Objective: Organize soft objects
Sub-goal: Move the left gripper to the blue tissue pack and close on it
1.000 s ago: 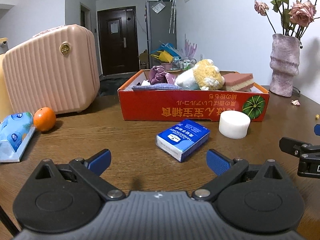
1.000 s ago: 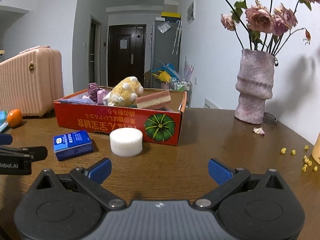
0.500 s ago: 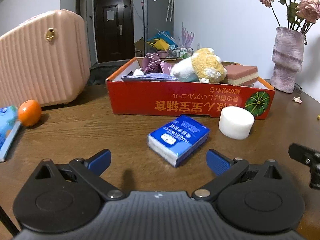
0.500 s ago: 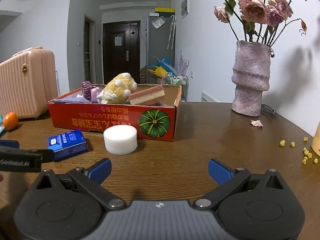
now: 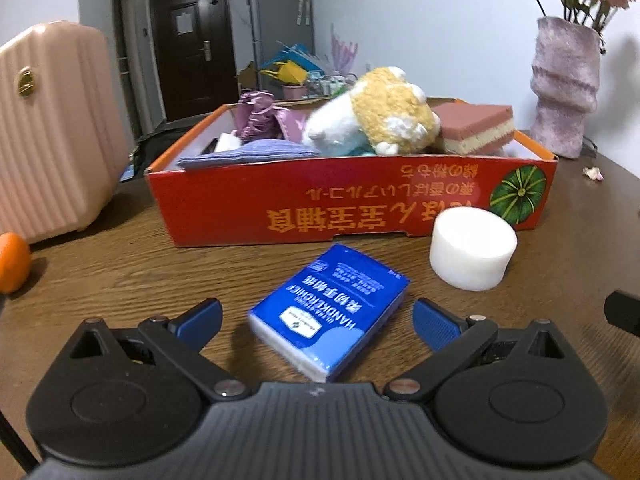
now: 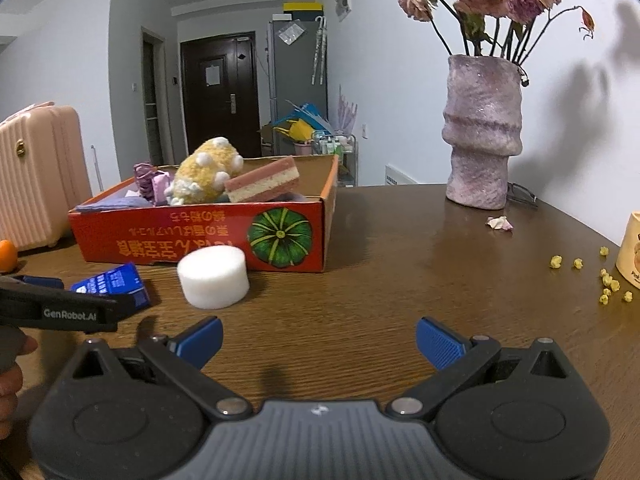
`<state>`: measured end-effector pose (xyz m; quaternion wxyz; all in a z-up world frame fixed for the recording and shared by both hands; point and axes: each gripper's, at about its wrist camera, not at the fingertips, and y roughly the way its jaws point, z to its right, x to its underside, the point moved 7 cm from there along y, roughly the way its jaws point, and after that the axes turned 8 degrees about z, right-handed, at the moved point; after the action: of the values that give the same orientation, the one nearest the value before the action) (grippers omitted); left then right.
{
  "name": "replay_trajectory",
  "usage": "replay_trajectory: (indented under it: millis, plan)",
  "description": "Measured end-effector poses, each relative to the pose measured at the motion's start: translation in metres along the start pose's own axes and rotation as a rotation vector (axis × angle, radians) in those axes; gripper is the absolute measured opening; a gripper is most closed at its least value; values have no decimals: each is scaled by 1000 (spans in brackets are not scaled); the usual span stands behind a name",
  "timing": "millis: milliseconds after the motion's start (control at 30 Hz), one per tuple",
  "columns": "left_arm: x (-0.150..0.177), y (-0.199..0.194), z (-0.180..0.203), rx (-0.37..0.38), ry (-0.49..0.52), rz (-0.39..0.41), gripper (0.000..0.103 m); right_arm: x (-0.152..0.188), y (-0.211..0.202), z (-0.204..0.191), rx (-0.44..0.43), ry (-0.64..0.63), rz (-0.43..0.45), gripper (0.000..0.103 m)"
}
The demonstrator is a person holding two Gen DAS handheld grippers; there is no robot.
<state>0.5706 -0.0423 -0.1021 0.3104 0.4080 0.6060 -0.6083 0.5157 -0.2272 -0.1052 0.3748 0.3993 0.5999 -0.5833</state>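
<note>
A blue tissue pack (image 5: 330, 308) lies on the wooden table, between the open fingers of my left gripper (image 5: 316, 316); the pads do not touch it. A white foam cylinder (image 5: 472, 253) stands to its right, in front of the red cardboard box (image 5: 360, 208). The box holds a yellow plush toy (image 5: 384, 114), a pink sponge (image 5: 476, 126), purple cloth (image 5: 256, 116) and a folded blue cloth (image 5: 248, 152). My right gripper (image 6: 318, 340) is open and empty over bare table, with the cylinder (image 6: 213, 276) ahead to its left and the tissue pack (image 6: 110, 284) further left.
A pink suitcase (image 5: 52, 128) stands at the left, with an orange (image 5: 12, 262) near it. A purple vase (image 6: 482, 132) of dried roses stands at the back right. Yellow crumbs (image 6: 606, 280) and a cream cup (image 6: 632, 248) lie at the table's right edge.
My left gripper has moved forward and right, so the tissue pack now sits between its open fingers. My right gripper has drifted slightly and stays open.
</note>
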Motion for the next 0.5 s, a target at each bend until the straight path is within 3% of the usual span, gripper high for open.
replay_trajectory:
  millis: [400,500]
  plan:
    - [2,14,2,47,-4,-54,102,0,15,10,39,36,-29,103]
    - [1,11,4,52,15,-37,90,1,17,10,38,39,-43,103]
